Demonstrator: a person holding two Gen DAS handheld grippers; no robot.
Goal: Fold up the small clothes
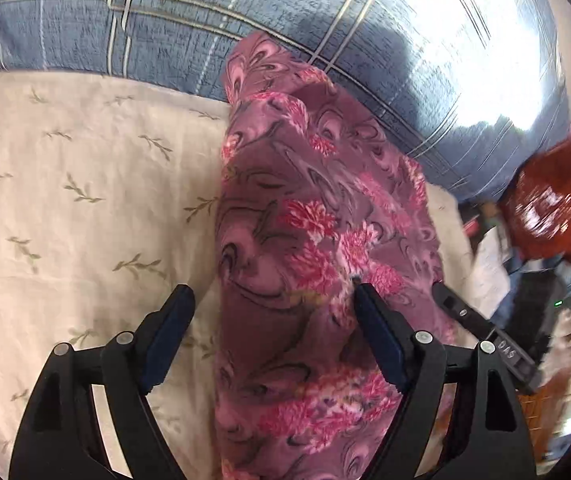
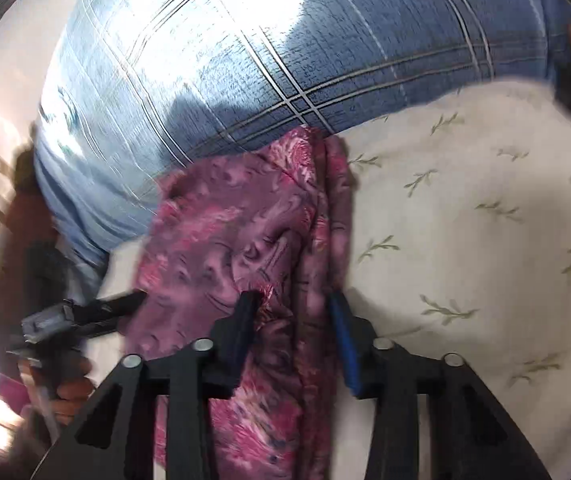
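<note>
While on the bed: the pink flowery cloth [image 1: 317, 216] lies in a long strip on the cream sheet [image 1: 65, 184], by the blue blanket [image 1: 213, 20].
Left hand-held gripper [image 1: 271, 292]: wide apart, over the cloth's edge, holding nothing.
Right hand-held gripper [image 2: 293, 300]: partly apart around a cloth ridge; a real pinch I cannot tell.
Why: likely both ends get lifted to fold it.
</note>
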